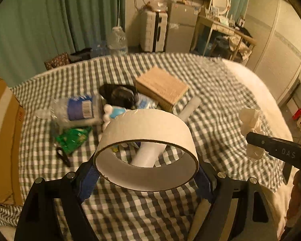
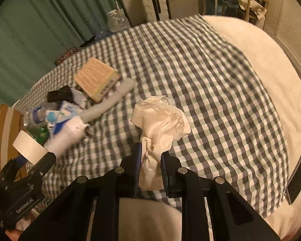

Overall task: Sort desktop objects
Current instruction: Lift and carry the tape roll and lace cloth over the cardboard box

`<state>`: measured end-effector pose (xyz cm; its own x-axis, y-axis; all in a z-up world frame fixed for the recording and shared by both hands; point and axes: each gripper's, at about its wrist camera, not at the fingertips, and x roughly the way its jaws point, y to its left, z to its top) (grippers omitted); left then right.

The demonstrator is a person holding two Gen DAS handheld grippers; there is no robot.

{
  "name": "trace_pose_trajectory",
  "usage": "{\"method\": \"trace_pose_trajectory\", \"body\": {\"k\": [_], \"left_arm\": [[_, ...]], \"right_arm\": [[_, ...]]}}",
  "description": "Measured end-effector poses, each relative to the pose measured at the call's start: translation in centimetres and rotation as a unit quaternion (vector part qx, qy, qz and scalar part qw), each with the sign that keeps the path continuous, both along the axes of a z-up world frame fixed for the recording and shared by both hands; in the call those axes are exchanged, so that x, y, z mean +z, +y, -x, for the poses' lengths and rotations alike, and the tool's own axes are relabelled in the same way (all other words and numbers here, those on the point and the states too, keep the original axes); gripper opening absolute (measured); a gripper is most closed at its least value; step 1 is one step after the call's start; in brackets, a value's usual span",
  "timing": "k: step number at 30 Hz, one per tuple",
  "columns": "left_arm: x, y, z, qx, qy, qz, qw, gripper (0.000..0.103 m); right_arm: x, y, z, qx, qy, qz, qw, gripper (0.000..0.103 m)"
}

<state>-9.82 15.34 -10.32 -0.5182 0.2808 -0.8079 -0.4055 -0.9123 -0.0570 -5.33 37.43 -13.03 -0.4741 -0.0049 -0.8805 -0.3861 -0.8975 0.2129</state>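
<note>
My left gripper (image 1: 146, 172) is shut on a wide white tape roll (image 1: 148, 140) and holds it above the checked cloth (image 1: 210, 92). My right gripper (image 2: 150, 160) is shut on a crumpled cream lace cloth (image 2: 162, 118), held above the checked cloth (image 2: 210, 80); it also shows in the left wrist view (image 1: 250, 124). A pile lies to the left: a crushed water bottle (image 1: 76, 110), a green packet (image 1: 74, 138), a black item (image 1: 118, 94), a tan box (image 1: 162, 86), a white tube (image 1: 148, 154) and small scissors (image 1: 63, 156).
A brown cardboard box (image 1: 4, 140) stands at the left edge. Beyond the cloth are a large water bottle (image 1: 117, 40), a white suitcase (image 1: 153, 32), green curtains and a cluttered desk (image 1: 224, 28). White bedding (image 2: 271, 70) lies to the right.
</note>
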Motion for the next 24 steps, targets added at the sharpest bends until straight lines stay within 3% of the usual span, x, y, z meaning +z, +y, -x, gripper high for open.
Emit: {"method": "trace_pose_trajectory", "body": {"k": [12, 16, 24], "left_arm": [[8.0, -5.1, -2.0, 0.037, 0.072, -0.047, 0.9956, 0.085], [11.1, -7.8, -2.5, 0.048, 0.099, -0.066, 0.9918, 0.085], [15.2, -14.5, -1.8, 0.084, 0.137, -0.064, 0.9849, 0.085]], "right_arm": [[9.4, -6.7, -1.3, 0.060, 0.088, -0.027, 0.994, 0.017], [12.8, -10.3, -1.7, 0.094, 0.117, -0.035, 0.988, 0.017], [18.3, -18.3, -0.4, 0.176, 0.169, -0.031, 0.969, 0.017]]}}
